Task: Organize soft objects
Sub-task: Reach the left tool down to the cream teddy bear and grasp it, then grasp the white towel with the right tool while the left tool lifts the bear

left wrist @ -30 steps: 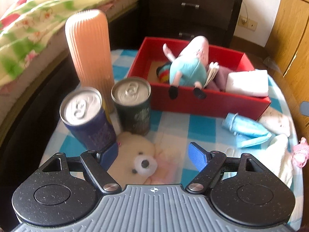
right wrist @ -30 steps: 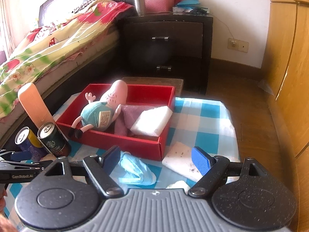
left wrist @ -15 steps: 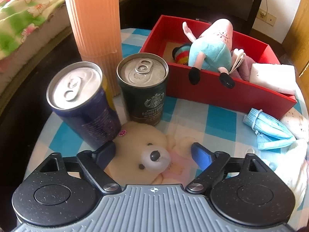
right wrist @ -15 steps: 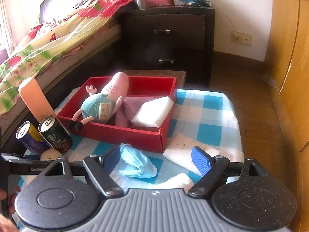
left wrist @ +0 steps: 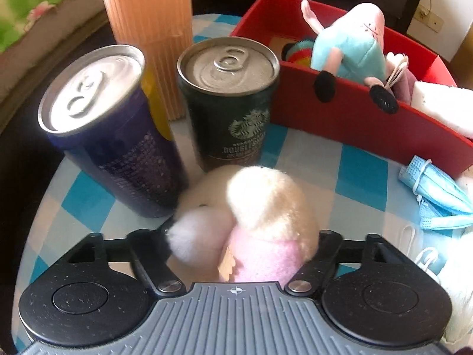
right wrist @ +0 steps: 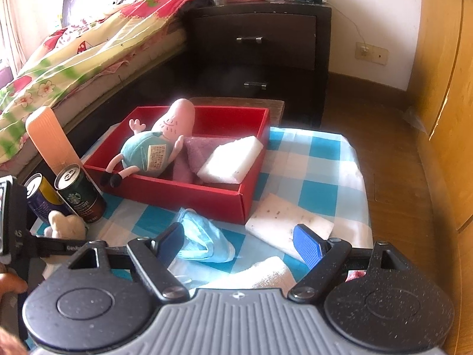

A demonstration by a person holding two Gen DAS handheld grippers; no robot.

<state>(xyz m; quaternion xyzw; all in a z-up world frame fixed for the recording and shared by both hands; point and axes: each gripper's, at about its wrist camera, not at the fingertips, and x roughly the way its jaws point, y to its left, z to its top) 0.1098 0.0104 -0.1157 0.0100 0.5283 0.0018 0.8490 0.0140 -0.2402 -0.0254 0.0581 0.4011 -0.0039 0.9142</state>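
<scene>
Teddy bear (left wrist: 260, 222) apparently between left hand-held gripper (left wrist: 241, 245)

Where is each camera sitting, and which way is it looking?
Left wrist: sits on the left tongs, looking steeply down at the teddy bear between its jaws, which have just been closing, beside two cans; only its own tongs show.
Right wrist: sits on the open right tongs, looking across the checked table toward the nightstand; fingers show at the left edge.
Both see the red box, teddy bear and blue mask.
</scene>
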